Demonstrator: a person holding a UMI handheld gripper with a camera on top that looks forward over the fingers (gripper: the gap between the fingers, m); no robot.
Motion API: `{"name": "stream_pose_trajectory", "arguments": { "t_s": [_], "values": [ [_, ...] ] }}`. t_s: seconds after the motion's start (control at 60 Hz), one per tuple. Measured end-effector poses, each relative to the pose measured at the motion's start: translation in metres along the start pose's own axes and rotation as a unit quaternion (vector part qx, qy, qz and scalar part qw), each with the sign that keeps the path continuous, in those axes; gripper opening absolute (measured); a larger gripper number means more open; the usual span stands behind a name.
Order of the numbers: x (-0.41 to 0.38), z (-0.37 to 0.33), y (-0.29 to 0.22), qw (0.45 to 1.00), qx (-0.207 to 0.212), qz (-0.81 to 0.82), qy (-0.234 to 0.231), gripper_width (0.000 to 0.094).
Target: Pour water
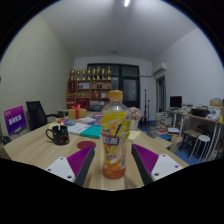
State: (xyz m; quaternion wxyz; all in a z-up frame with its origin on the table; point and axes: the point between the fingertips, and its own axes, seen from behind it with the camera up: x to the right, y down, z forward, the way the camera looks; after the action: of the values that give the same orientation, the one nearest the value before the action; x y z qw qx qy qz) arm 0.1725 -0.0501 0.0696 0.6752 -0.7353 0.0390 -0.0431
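A clear plastic bottle [114, 135] of orange-yellow drink stands upright at the lower centre of the frame, on the light wooden tabletop [40, 150]. It has an orange cap and a label with yellow above and blue below. The gripper [114, 163] reaches in from the bottom edge, and its two fingers are spread wide, one on each side of the bottle's lower half. The purple pad of the left finger [80, 160] sits at the lower left of the bottle and that of the right finger [147, 160] at the lower right, each with a visible gap to the bottle, so the bottle stands between them on the tabletop and is not gripped.

Left of centre, farther back on the tabletop, is a dark mug [59, 134] with its handle turned to the left, and beyond it lie papers and books [86, 127]. At the far left edge stands a purple sign [15, 120] next to a black office chair [37, 113]. At the back of the room, in the upper middle, a shelf [88, 88] holds many small items beside a dark doorway [128, 85].
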Motion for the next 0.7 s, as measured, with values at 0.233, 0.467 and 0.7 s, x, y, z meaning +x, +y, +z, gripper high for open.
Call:
{"name": "stream_pose_trajectory", "arguments": {
  "t_s": [0.233,0.467,0.7],
  "values": [
    [0.008,0.057,0.007,0.999,-0.015,-0.026,0.025,0.0545],
    [0.008,0.054,0.003,0.998,0.002,-0.06,0.037,0.039],
    [0.008,0.065,-0.086,0.958,0.042,-0.279,0.054,0.0314]
  ]
}}
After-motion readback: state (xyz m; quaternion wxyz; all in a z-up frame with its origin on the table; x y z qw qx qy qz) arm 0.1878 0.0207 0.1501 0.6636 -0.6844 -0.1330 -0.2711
